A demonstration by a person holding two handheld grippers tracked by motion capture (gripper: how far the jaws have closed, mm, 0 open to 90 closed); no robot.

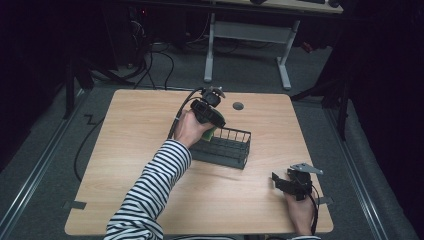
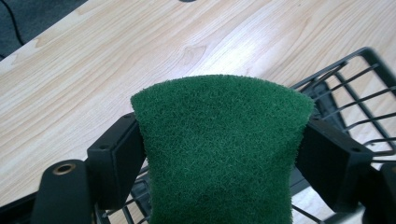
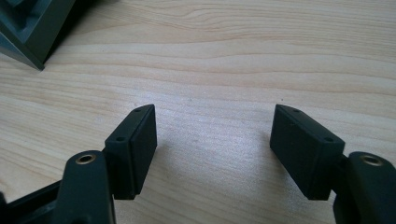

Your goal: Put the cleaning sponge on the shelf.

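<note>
Left gripper view: left gripper (image 2: 219, 154) clamped on green scouring sponge (image 2: 219, 149), just above dark wire-mesh basket (image 2: 359, 88) near centre of light wooden table (image 2: 93, 70). Right gripper (image 3: 212, 149) wide open, holding nothing, well apart from basket, low over table.
</note>
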